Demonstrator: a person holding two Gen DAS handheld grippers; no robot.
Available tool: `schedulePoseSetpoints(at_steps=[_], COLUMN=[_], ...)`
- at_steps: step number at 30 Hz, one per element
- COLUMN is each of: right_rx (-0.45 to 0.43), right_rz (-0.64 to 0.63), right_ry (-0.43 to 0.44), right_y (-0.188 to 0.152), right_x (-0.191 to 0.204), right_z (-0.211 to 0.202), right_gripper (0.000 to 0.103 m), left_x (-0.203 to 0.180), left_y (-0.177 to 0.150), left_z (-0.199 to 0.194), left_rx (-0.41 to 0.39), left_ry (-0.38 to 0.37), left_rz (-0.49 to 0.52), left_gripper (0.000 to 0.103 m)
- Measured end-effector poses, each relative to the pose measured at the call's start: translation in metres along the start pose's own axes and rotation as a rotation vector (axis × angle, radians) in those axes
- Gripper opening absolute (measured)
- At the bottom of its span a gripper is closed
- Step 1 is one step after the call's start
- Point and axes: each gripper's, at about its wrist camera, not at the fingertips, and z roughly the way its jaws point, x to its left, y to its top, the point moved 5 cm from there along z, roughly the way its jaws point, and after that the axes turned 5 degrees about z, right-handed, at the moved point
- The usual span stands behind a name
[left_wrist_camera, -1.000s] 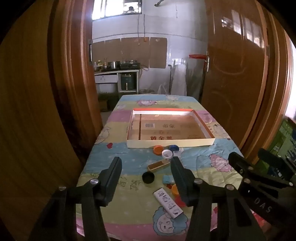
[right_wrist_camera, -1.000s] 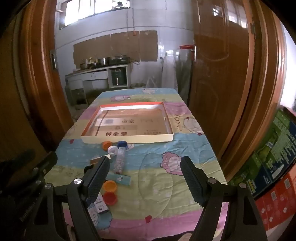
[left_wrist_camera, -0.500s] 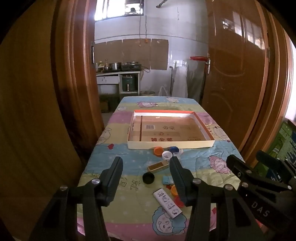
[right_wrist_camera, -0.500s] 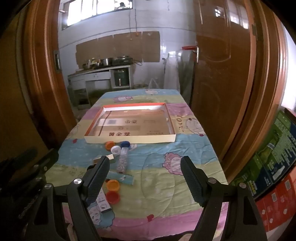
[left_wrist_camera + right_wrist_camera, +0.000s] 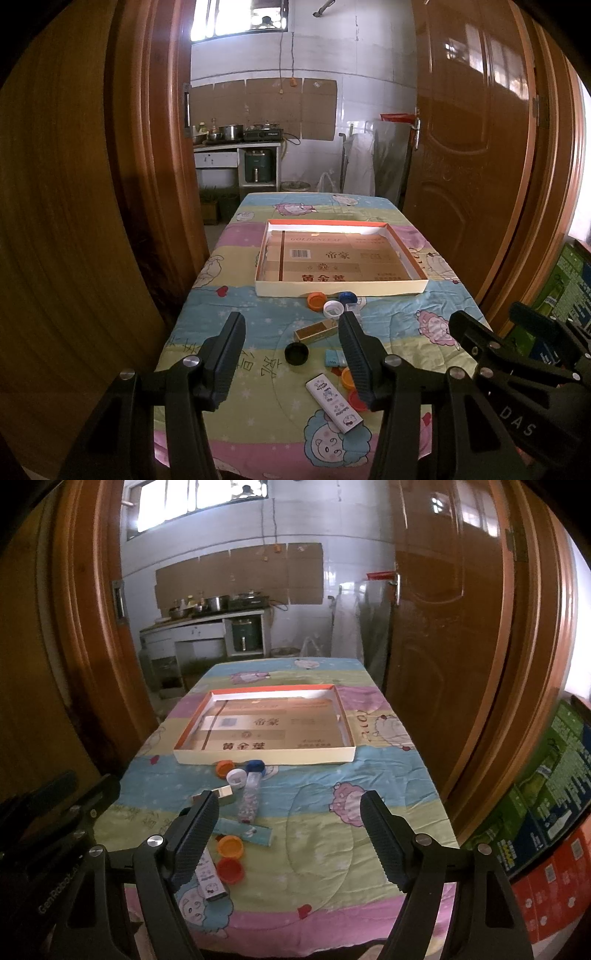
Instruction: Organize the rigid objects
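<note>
While both tools hang above the near end of the table (image 5: 207,295), the left gripper (image 5: 291,334) and the right gripper (image 5: 288,818) each have their fingers spread wide with nothing between them. Nearest on the patterned cloth lie a white printed box (image 5: 334,402), a red cap (image 5: 229,870) and an orange cap (image 5: 229,846) just beside it. A little farther sit a black cap (image 5: 296,353), a flat blue packet (image 5: 245,831) and a gold box (image 5: 316,330). Beyond those, a clear tube (image 5: 250,794) lies near a white cap (image 5: 332,308), another orange cap (image 5: 317,300) and a blue cap (image 5: 348,296), right against the shallow cardboard tray (image 5: 341,288). A wooden door (image 5: 469,147) stands beyond.
</note>
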Motion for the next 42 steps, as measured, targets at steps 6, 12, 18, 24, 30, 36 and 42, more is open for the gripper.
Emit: schedulePoseSetpoints(at_steps=[6, 12, 18, 24, 30, 36, 42], right_rx=[0.0, 0.005, 0.011, 0.012, 0.011, 0.013, 0.018], right_rz=[0.001, 0.0, 0.001, 0.001, 0.002, 0.002, -0.002], right_ry=[0.003, 0.005, 0.009, 0.011, 0.009, 0.011, 0.011], right_y=[-0.0008, -0.0025, -0.0041, -0.0045, -0.0048, -0.005, -0.0081], right_x=[0.0006, 0.0018, 0.0017, 0.002, 0.002, 0.0019, 0.0021], right_z=[-0.0007, 0.0002, 0.0025, 0.0027, 0.0027, 0.0031, 0.0038], right_gripper=[0.08, 0.08, 0.08, 0.08, 0.08, 0.08, 0.08], left_x=[-0.0003, 0.0004, 0.0004, 0.0003, 0.0015, 0.001, 0.0004], left_y=[-0.0001, -0.0008, -0.0038, -0.004, -0.0053, -0.0057, -0.0074], left_z=[-0.0009, -0.0015, -0.0037, -0.0036, -0.0054, -0.0053, -0.0041], left_rx=[0.001, 0.001, 0.006, 0.007, 0.01, 0.012, 0.016], left_ry=[0.001, 0.001, 0.0, -0.001, -0.003, -0.003, -0.004], left_rz=[-0.003, -0.003, -0.004, -0.003, -0.004, -0.003, -0.004], left_gripper=[0.053, 0.053, 0.053, 0.053, 0.053, 0.053, 0.053])
